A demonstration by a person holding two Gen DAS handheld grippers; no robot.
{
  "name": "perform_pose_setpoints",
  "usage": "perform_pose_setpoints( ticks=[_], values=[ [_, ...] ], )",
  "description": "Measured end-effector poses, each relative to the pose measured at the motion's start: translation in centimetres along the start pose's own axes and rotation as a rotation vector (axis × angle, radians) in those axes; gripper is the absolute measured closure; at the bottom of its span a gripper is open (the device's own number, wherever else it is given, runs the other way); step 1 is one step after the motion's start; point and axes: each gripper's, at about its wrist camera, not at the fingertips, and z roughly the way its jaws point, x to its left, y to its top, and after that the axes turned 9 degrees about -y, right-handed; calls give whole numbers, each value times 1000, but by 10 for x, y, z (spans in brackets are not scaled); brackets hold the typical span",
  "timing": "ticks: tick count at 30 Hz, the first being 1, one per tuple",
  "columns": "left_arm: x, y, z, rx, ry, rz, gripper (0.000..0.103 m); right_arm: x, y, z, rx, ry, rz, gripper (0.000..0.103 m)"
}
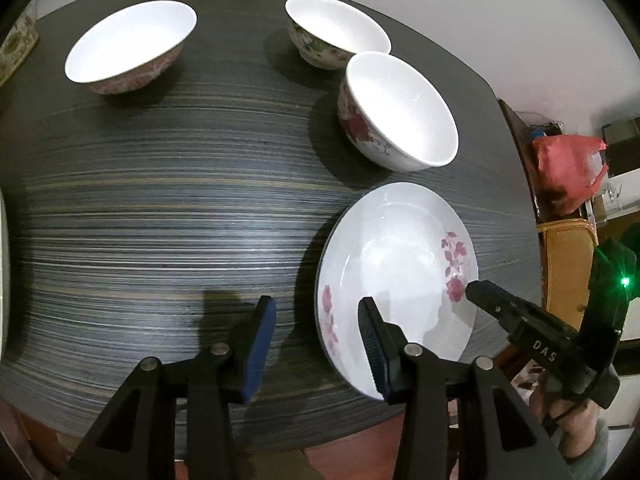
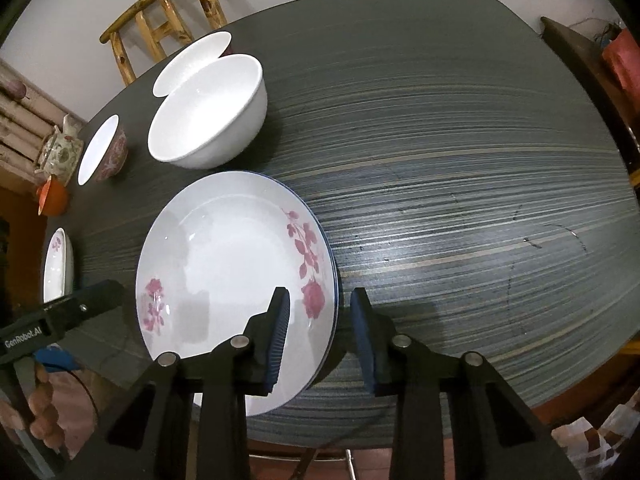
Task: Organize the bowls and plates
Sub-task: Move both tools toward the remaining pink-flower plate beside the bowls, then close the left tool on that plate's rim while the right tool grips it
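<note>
A white plate with pink flowers (image 1: 396,276) (image 2: 236,280) lies near the table's front edge; a blue rim under it suggests a stack. My left gripper (image 1: 316,320) is open, above the plate's left rim. My right gripper (image 2: 320,308) is open astride the plate's right rim, apart from it; its finger shows in the left wrist view (image 1: 492,300). Three bowls stand beyond: a white one with red flowers (image 1: 400,112) (image 2: 208,112), a floral one (image 1: 336,30) (image 2: 192,60) and a pink-patterned one (image 1: 128,46) (image 2: 102,150). Another flowered plate (image 2: 58,264) lies at the left.
The dark striped table (image 1: 160,220) (image 2: 460,160) ends just below both grippers. A wooden chair (image 2: 168,20) stands behind it. A floral teapot (image 2: 60,152) and an orange cup (image 2: 54,198) sit off the table's left. A red bag (image 1: 568,168) lies at the right.
</note>
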Motion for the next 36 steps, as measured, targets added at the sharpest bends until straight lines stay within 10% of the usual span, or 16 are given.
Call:
perform_pose_setpoints(
  ticks=[19, 29, 36],
  values=[
    [3, 1, 19, 36, -27, -42, 62, -3, 1, 17, 19, 13, 8, 76],
    [0, 2, 31, 54, -10, -17, 92, 4, 1, 22, 10, -15, -16, 89],
    [2, 0, 29, 48, 5, 18, 94, 6, -3, 23, -3, -22, -12, 90]
  ],
)
